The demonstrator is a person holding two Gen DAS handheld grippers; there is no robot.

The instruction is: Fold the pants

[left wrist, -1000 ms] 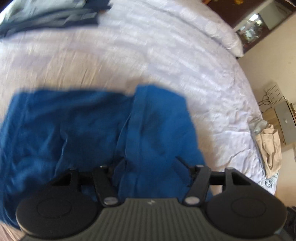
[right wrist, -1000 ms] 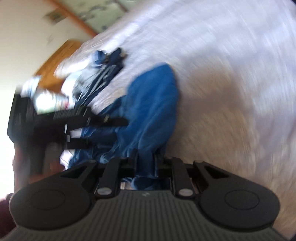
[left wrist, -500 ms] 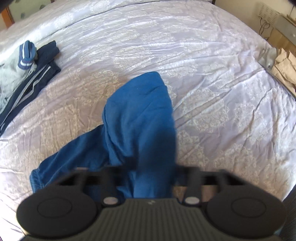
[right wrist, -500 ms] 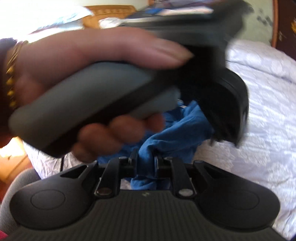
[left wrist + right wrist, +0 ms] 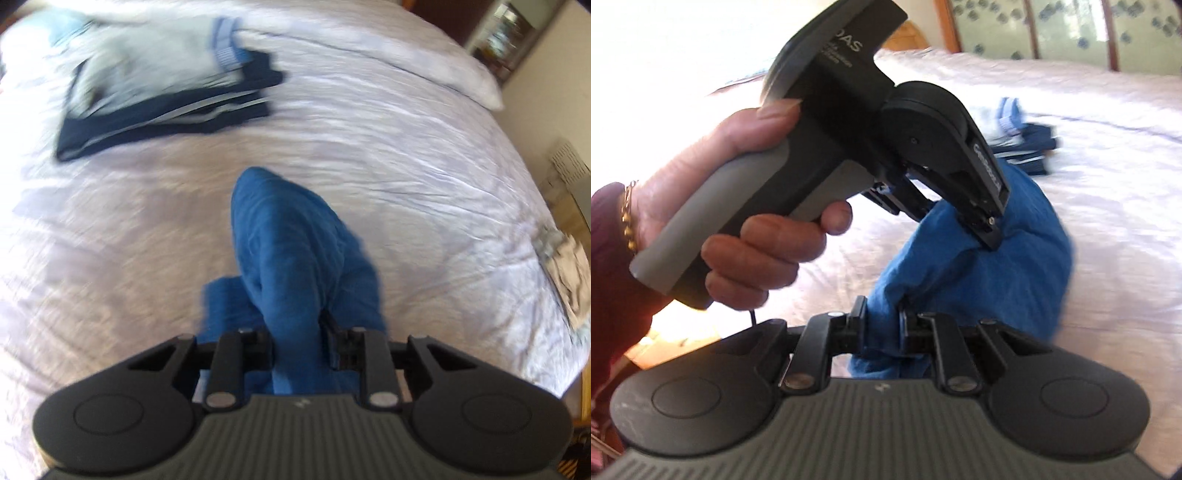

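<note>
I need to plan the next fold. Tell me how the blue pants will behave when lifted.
Probably floppy: the blue pants sag in loose folds below the left claw and bunch in the right claw. Likely light, since small pinches carry them. They may drag on the bedspread.

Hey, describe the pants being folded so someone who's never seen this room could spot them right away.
Start at the bed with its pale patterned cover. Near its middle, the blue pants hang bunched, lifted off the cover with both grippers clamped on the cloth. Unlike the stack of folded clothes farther back, which is navy with stripes and grey, they are one solid bright blue and unfolded.
</note>
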